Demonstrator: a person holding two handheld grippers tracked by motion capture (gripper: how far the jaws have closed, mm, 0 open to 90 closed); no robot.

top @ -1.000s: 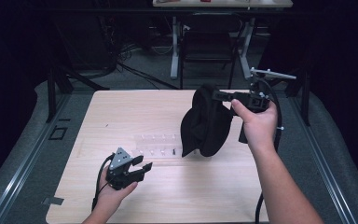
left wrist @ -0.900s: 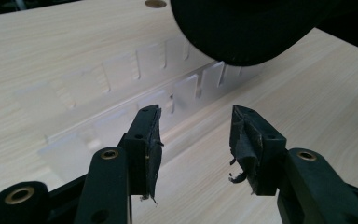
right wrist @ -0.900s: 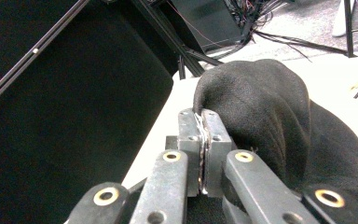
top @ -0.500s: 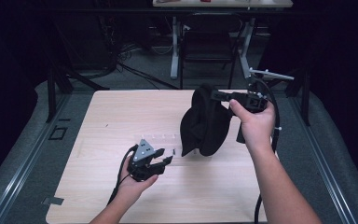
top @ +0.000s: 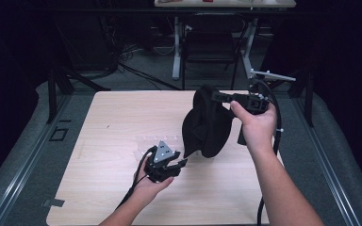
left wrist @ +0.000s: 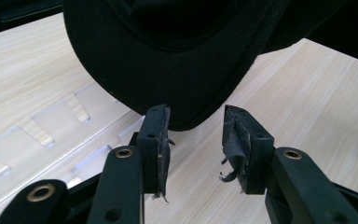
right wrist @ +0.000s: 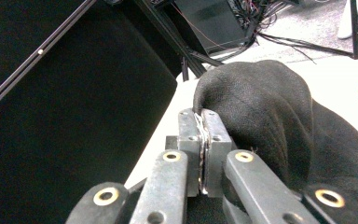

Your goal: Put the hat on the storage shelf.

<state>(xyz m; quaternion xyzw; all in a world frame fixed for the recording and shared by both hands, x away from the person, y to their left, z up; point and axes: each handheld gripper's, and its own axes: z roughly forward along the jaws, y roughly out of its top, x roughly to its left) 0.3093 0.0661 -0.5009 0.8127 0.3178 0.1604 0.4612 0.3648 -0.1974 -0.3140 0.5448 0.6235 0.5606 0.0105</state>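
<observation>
Cap hung from the right gripper, left gripper at its brim

The right gripper (top: 219, 96) pinches the black cap (top: 206, 123) by its crown and holds it above the table (top: 113, 117). The left gripper (left wrist: 193, 135), jaws part open and just closing, has the brim edge just ahead, untouched; a clear tray (left wrist: 51, 126) lies beside it.
</observation>
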